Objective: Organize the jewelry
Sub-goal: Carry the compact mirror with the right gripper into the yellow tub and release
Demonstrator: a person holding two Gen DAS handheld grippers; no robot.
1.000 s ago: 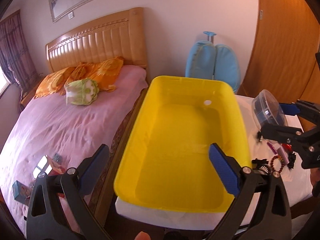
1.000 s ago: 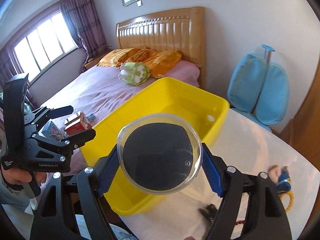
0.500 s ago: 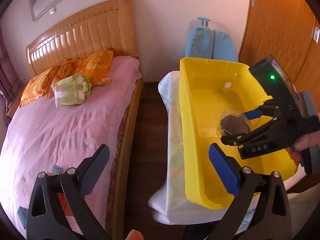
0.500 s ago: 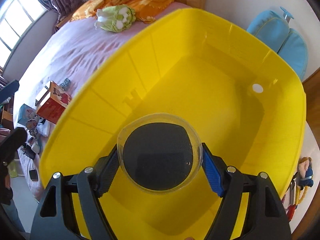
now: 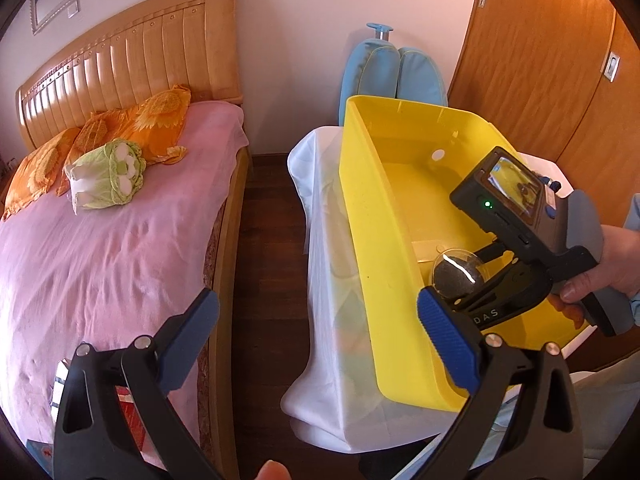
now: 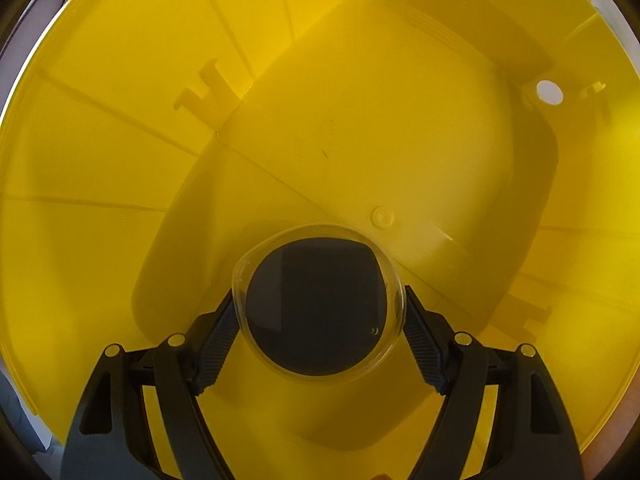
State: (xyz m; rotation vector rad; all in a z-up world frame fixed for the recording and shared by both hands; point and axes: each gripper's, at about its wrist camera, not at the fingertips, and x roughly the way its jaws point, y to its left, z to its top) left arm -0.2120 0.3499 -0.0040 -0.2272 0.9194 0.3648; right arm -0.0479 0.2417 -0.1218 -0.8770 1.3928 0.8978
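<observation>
A round clear plastic case with a dark inner pad is clamped between the blue pads of my right gripper. The gripper holds it low inside the yellow plastic bin, just above the bin floor. In the left wrist view the right gripper and the clear case sit inside the yellow bin, which stands on a table with a white cloth. My left gripper is open and empty, held left of the bin over the gap between bed and table.
A bed with a pink sheet, orange pillows and a green plush toy lies to the left. A blue padded chair stands behind the table. A wooden wardrobe fills the right. Dark wood floor runs between bed and table.
My right gripper has gone down deep into the yellow bin with the clear case. My left gripper has swung left, away from the bin, still open.
</observation>
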